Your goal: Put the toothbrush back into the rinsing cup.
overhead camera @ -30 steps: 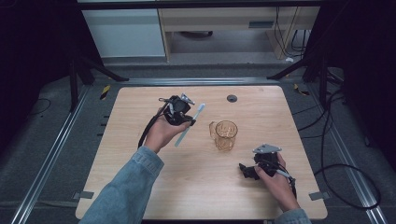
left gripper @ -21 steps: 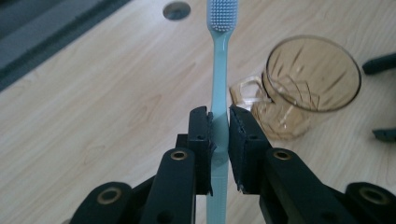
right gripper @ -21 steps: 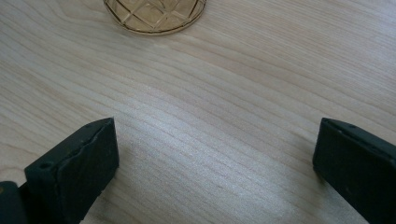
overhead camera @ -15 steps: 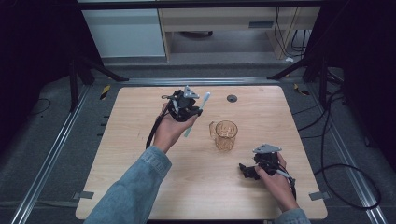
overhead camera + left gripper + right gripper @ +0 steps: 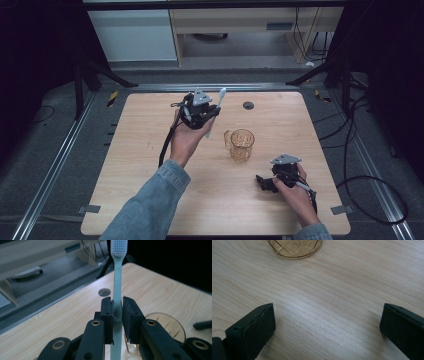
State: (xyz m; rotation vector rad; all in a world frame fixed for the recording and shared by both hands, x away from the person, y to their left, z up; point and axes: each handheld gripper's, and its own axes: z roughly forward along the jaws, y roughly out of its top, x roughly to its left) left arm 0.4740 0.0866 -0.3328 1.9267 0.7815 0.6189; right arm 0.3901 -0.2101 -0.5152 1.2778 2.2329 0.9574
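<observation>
Pale wood table [image 5: 150, 200] under dim light, dark floor and cables around it: the left gripper [image 5: 207, 112], raised above the far-left part of the tabletop, pinches a light green toothbrush [image 5: 215, 111] by its handle, bristle head pointing away toward the far edge. Just right of it stands an amber glass mug [image 5: 241, 144] with a cut pattern (its base edges into the right gripper view [image 5: 294, 248]). Nearer, at the right, the right gripper [image 5: 265, 182] rests low on the wood, jaws spread wide with nothing between them. A small dark round disc [image 5: 248, 105] sits in the table's far side.
</observation>
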